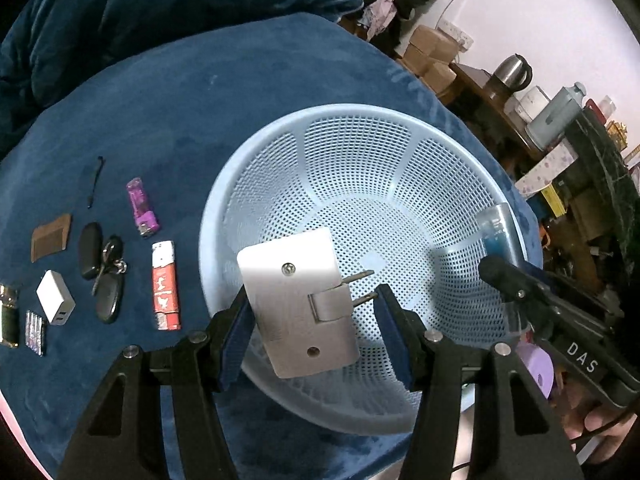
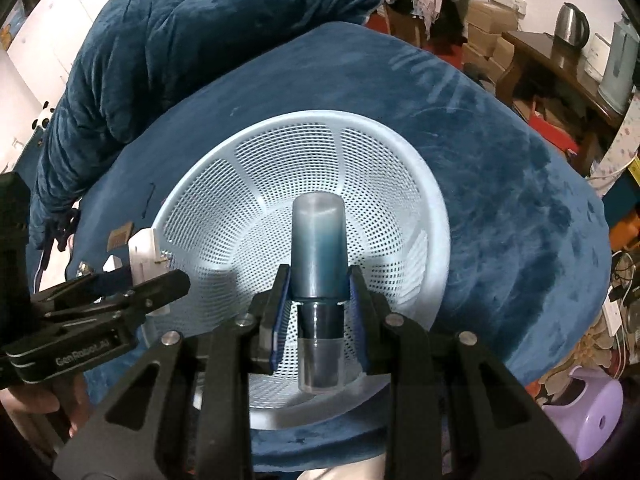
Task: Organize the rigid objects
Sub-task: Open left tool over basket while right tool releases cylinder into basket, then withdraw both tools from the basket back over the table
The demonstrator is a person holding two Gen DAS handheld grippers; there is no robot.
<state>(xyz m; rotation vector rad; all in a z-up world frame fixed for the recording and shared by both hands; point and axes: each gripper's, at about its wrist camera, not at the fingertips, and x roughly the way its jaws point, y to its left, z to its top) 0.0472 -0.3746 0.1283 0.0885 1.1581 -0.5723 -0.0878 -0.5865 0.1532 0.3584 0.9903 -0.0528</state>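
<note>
left gripper (image 1: 312,312) spread wide over the near rim of a pale blue perforated basket (image 1: 400,152), blue pads well apart; a white plug adapter (image 1: 296,300) with two metal prongs between them, touching the left pad (image 1: 236,332) only, clear gap to the right pad, so no telling whether truly held or merely resting. prongs pointing right, over the basket's inside. right gripper (image 2: 318,292) closed on a blue spray bottle (image 2: 318,256), pads pressed to both sides of it just where the frosted cap meets the darker body, cap pointing forward over the basket (image 2: 420,184). seen from the left wrist, same bottle (image 1: 496,228) poised over the basket's right rim, right gripper (image 1: 508,276) beneath it. basket resting on a dark blue velvet cover (image 1: 180,112). left of the basket, laid out on the cover: purple lighter (image 1: 142,208), red lighter (image 1: 165,284), black key fob with keys (image 1: 102,268), white usb charger (image 1: 55,297), brown comb (image 1: 51,237), thin black hair pin (image 1: 95,182). more small items at the far left edge, too cut off to name.
</note>
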